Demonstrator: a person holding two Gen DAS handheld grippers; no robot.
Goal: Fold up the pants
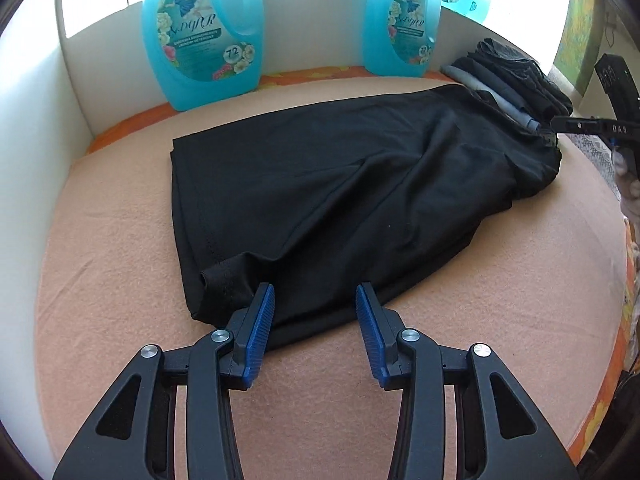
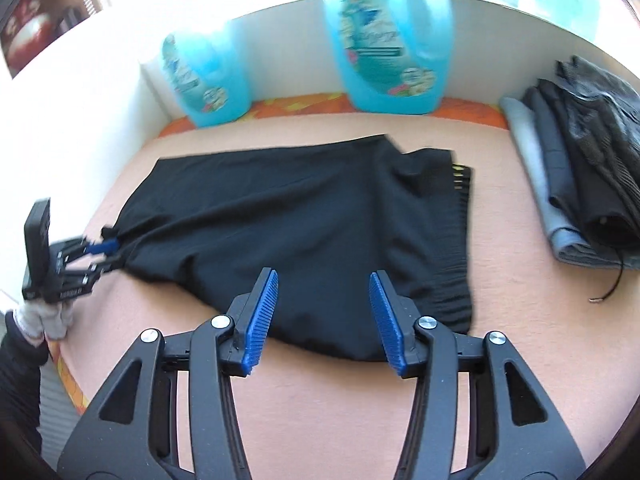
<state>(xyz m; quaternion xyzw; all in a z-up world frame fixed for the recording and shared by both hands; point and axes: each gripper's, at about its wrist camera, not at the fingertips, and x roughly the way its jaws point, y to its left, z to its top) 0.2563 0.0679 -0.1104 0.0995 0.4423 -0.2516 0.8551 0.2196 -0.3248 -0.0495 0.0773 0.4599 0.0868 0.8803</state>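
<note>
Honestly, from the left wrist view my main worry is the hem corner: my left gripper [image 1: 315, 300] sits with its jaws spread apart and empty at the bottom centre of the frame, its blue pads [image 1: 262, 326] right over the near edge of the black pants [image 1: 320, 200], and I judge that if I close too shallow I could pinch only the top layer, so the layers would slide apart when lifted. The pants lie folded across the middle of the frame on the peach blanket [image 1: 120, 280], with a rolled cuff at lower left and soft creases running toward the upper right, where they reach a stack of folded clothes [image 1: 516, 80]. Two blue detergent bottles [image 1: 204, 36] stand along the top. In the right wrist view, my right gripper [image 2: 323, 312] is likewise wide open and holding nothing, hovering at bottom centre over the near edge of the pants [image 2: 300, 220], whose gathered waistband shows at centre right. The frame is blurred, so a grab now could, I think, miss the waistband. At the left edge the left gripper [image 2: 102, 254] meets the cloth; this view cannot tell me its state.
</note>
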